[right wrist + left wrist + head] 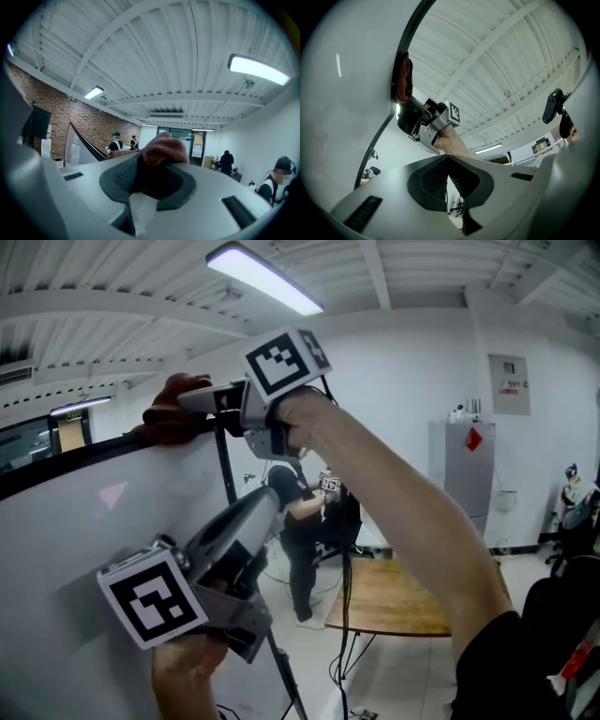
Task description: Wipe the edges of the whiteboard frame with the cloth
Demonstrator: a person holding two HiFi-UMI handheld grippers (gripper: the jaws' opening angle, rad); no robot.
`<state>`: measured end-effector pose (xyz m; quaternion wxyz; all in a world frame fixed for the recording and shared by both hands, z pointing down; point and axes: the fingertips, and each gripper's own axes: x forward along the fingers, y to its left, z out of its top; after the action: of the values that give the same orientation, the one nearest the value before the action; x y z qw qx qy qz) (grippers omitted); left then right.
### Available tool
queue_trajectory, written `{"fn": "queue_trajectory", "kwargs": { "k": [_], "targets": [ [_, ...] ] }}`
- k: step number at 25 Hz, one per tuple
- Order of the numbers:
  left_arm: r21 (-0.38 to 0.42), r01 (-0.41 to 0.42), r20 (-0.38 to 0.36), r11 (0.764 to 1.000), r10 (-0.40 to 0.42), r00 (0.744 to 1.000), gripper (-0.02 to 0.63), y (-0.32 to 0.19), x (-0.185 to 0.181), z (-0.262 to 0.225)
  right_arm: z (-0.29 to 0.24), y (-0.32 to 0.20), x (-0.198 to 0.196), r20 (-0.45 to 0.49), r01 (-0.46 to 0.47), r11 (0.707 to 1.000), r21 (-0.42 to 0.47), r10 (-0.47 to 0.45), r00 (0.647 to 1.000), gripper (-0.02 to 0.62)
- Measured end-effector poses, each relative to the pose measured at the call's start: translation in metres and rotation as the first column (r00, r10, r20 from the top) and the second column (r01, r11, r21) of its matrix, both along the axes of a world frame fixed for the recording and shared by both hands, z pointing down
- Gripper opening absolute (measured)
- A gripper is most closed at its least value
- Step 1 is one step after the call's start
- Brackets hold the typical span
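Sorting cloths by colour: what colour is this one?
Dark reddish-brown cloth, clearest in the right gripper view.

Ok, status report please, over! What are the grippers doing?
Right gripper shut on red cloth, at whiteboard frame top edge. Left gripper shut, empty, lower. Nothing in the way seen.

The right gripper (149, 174) is clamping its jaws on the reddish cloth (164, 147), which is bulging above the pads at 12 o'clock. The whiteboard frame (86, 140) is showing at 9 o'clock.
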<state>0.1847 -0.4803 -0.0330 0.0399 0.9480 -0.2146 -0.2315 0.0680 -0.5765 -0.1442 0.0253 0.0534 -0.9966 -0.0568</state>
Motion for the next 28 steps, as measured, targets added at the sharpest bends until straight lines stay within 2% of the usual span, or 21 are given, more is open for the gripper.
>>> {"fn": "queue_trajectory", "kwargs": {
  "k": [4, 7, 9, 12, 15, 18, 23, 25, 28],
  "targets": [
    [-0.002, -0.039, 0.001, 0.999, 0.039, 0.999, -0.003, -0.001, 0.002, 0.006, 0.001, -0.013, 0.012, 0.02, -0.054, 0.999, -0.006, 0.054, 0.998, 0.091],
    [-0.007, -0.065, -0.006, 0.998, 0.065, 0.998, -0.003, -0.008, 0.031, 0.02, 0.009, -0.017, 0.042, 0.04, -0.046, 0.999, 0.001, 0.046, 0.998, 0.091],
    [-0.012, -0.073, 0.001, 0.997, 0.073, 0.997, -0.003, -0.013, 0.038, 0.024, 0.011, -0.019, 0.049, 0.056, -0.044, 0.999, -0.017, 0.045, 0.997, 0.091],
    [-0.024, -0.057, 0.011, 0.998, 0.057, 0.998, -0.003, -0.022, 0.038, 0.026, 0.006, -0.021, 0.05, 0.074, -0.008, 1.0, 0.024, 0.006, 0.997, 0.091],
    [-0.069, -0.042, -0.009, 0.997, 0.042, 0.999, -0.003, -0.041, 0.05, 0.038, 0.009, -0.023, 0.064, 0.104, 0.047, 0.998, 0.045, -0.051, 0.993, 0.091],
    [-0.036, 0.008, 0.019, 0.999, -0.007, 1.0, -0.003, -0.051, 0.047, 0.03, 0.008, -0.025, 0.062, 0.139, 0.094, 0.995, 0.036, -0.098, 0.985, 0.091],
    [-0.074, 0.021, 0.026, 0.997, -0.019, 0.999, -0.003, -0.066, 0.048, 0.036, 0.001, -0.029, 0.062, 0.195, 0.11, 0.991, 0.072, -0.122, 0.973, 0.091],
    [-0.06, 0.059, 0.047, 0.996, -0.056, 0.997, -0.003, -0.071, 0.047, 0.034, 0.0, -0.033, 0.067, 0.234, 0.12, 0.991, 0.054, -0.129, 0.964, 0.091],
    [-0.059, 0.088, 0.057, 0.994, -0.084, 0.995, -0.003, -0.075, 0.045, 0.03, -0.001, -0.038, 0.071, 0.297, 0.181, 0.983, -0.03, -0.164, 0.941, 0.091]
  ]
}}
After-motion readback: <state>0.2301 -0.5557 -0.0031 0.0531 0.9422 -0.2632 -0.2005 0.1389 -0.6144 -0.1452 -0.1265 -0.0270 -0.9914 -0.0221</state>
